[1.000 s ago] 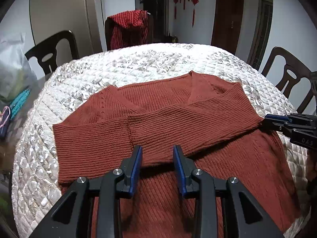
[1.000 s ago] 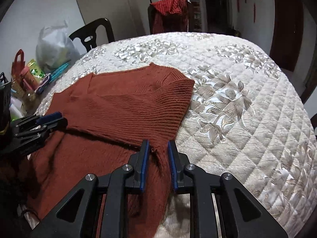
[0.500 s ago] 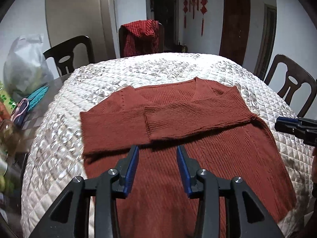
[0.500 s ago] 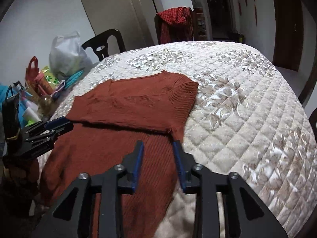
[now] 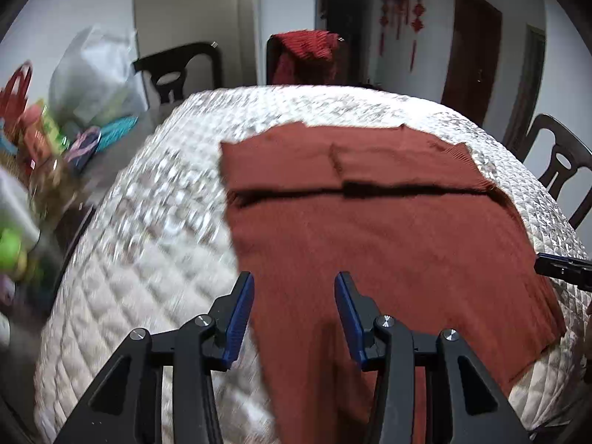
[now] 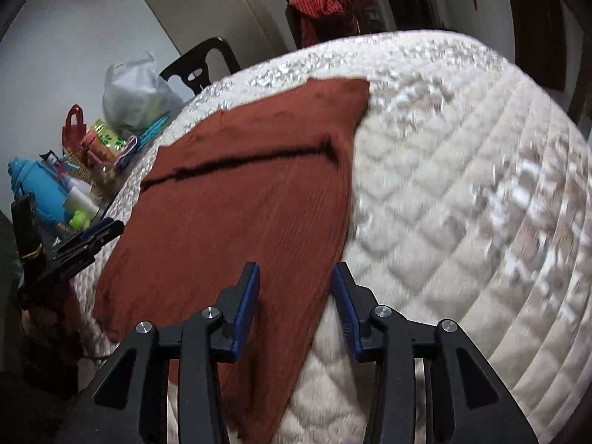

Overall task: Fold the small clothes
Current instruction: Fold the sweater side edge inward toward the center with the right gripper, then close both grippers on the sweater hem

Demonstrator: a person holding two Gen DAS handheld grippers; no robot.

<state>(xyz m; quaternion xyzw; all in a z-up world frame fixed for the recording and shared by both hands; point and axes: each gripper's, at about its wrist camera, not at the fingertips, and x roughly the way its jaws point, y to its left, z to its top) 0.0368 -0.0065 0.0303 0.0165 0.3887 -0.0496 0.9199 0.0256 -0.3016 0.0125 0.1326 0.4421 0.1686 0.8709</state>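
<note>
Two sleeves of the rust-red ribbed knit sweater already lie folded across its chest, leaving a dark crease line in the upper middle of both wrist views. The garment rests flat on the cream quilted table cover, its lower hem toward the bottom of each frame.

The left gripper sits low in its own view over the sweater's left side edge, jaws spreading and pressing on nothing, with cloth lying below the gap. The right gripper hangs over the opposite side edge at the lower centre of its view, jaws parted and empty too, red knit under its left finger and bare quilt under the right.

Judging by this, the sleeve fold is finished and the body fold is the step in hand. The next move probably calls for each gripper to drop onto a hem corner near the bottom of its frame, pinch the knit layers without catching the quilt, then carry the hem up toward the collar evenly so the folded sleeves stay put.
</note>
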